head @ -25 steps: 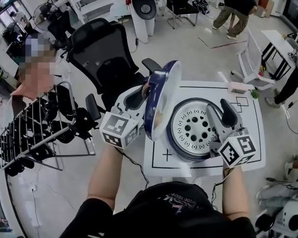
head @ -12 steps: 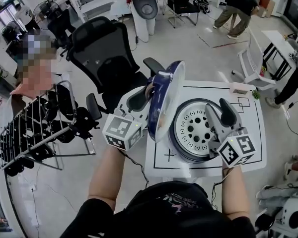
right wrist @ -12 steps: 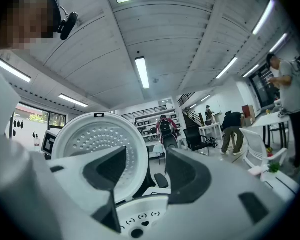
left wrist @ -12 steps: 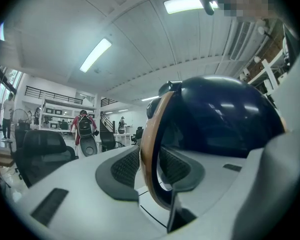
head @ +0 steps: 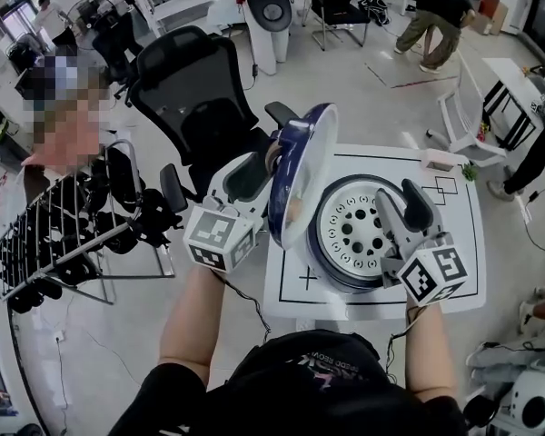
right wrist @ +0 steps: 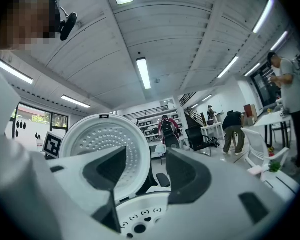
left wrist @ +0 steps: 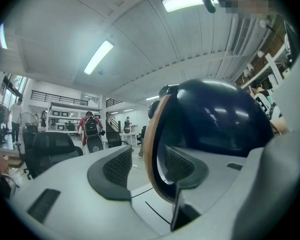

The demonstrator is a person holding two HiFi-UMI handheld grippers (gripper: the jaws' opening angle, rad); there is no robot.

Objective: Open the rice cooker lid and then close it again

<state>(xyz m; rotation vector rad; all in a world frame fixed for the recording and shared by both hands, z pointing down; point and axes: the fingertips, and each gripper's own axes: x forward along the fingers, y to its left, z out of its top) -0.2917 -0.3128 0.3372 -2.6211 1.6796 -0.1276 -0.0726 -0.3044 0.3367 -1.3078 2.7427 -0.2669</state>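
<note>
Lid (head: pixel 300 175) is standing upright, edge-on to me, at the left side of the cooker (head: pixel 325 271), which sits mid-way on the white table (head: pixel 454 284). It's open, so closing looks like what's left. My left claw (head: pixel 265 169) straddles the lid's rim. Its jaws have just been opening, the rim runs between them, and the outer pad (left wrist: pixel 112 169) is clear of it, so no squeeze. My right claw (head: pixel 403 209) hangs over the cooker's right side, spread wide, nothing in it.

That lid looks like stiff, glossy shell, slick on the dome and probably light. I'd press on the upper rim rather than pinch the curve.

For room, the table's left edge is right under my left claw, with a black chair (head: pixel 195 107) just beyond it. Bare table lies to the right. The lid's swing down crosses where my right claw sits, so that one wants backing off.
</note>
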